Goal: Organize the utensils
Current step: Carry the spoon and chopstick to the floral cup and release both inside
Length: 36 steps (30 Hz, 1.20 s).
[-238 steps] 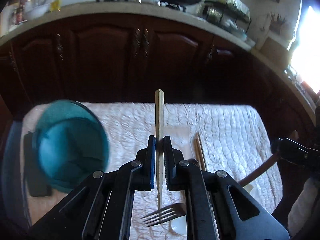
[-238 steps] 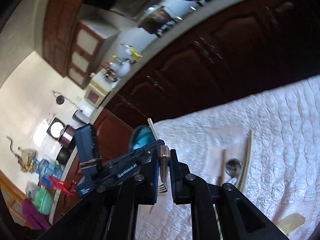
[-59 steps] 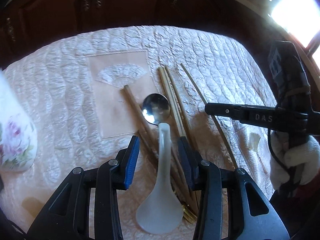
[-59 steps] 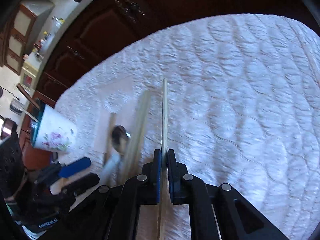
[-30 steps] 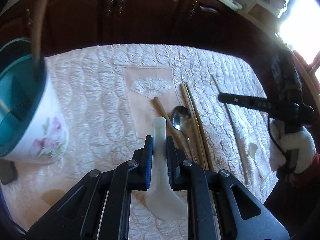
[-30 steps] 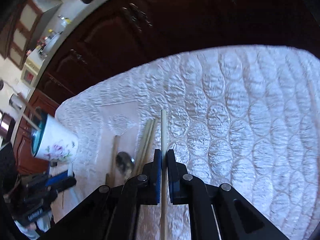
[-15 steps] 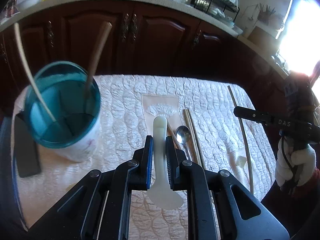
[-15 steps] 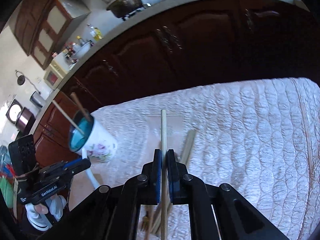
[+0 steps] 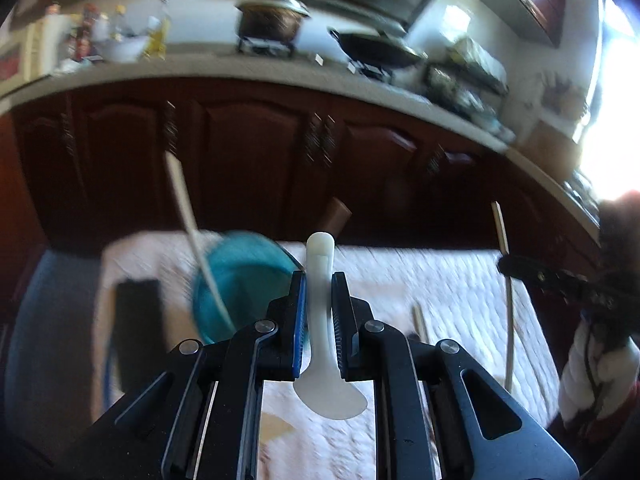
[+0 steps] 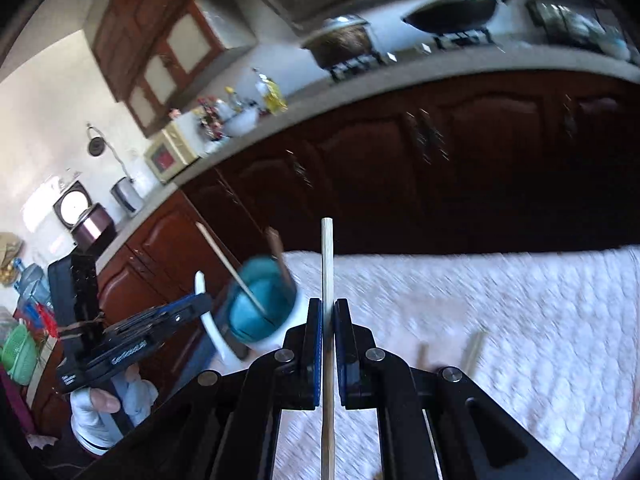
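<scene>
My left gripper (image 9: 319, 280) is shut on a white ceramic spoon (image 9: 320, 264), handle pointing up and forward, bowl below the jaws. It hangs above the table just right of a white cup with a teal inside (image 9: 240, 284) that holds a pale chopstick (image 9: 188, 216) and a brown wooden handle (image 9: 336, 212). My right gripper (image 10: 328, 308) is shut on a single pale chopstick (image 10: 327, 260), held upright, right of the cup (image 10: 260, 308). The left gripper and spoon (image 10: 208, 316) also show in the right wrist view. The right gripper (image 9: 520, 270) with its chopstick shows in the left wrist view.
A white quilted cloth (image 10: 480, 320) covers the table. More chopsticks (image 10: 474, 348) lie on it to the right. A dark flat object (image 9: 136, 324) lies left of the cup. Dark wooden cabinets (image 9: 260, 160) and a kitchen counter stand behind the table.
Both grippers have lifted and tilted up, so the views now look at the cabinets. The left gripper closed on the white spoon and carried it up beside the cup. The right keeps its chopstick.
</scene>
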### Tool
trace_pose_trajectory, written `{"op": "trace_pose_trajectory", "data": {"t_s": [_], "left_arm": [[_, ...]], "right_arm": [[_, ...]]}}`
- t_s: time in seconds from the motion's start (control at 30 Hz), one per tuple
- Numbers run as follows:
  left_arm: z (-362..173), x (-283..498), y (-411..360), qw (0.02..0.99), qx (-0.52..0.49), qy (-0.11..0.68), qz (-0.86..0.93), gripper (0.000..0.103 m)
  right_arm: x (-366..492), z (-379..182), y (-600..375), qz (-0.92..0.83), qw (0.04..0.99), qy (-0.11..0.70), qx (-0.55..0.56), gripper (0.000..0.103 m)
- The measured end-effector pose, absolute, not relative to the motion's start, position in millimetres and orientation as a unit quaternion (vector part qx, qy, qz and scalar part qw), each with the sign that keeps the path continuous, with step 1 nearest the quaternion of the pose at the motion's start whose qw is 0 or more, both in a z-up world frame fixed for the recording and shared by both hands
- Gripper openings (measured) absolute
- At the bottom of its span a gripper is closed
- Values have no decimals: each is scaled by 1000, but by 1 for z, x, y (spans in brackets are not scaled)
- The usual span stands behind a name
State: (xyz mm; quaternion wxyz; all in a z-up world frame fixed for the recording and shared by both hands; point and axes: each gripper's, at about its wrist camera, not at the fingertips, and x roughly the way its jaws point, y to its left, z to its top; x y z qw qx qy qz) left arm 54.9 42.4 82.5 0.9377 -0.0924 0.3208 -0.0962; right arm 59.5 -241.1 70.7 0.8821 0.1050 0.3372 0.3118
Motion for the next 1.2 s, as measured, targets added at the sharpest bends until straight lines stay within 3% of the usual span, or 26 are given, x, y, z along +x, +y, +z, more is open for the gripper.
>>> {"op": "trace_pose_trajectory", "data": {"t_s": [0.43,0.73,1.2], "left_arm": [[86,86,93,957,-104,270,8,11],[57,106,99,953,-108,284,-4,11],[26,118,109,942,-90,320,-46,12]], "right_arm": [[91,111,-125,351,903,242,54,5],[122,99,-76,334,920,202,17,5],[145,43,-71,350,893,283,-15,5]]}}
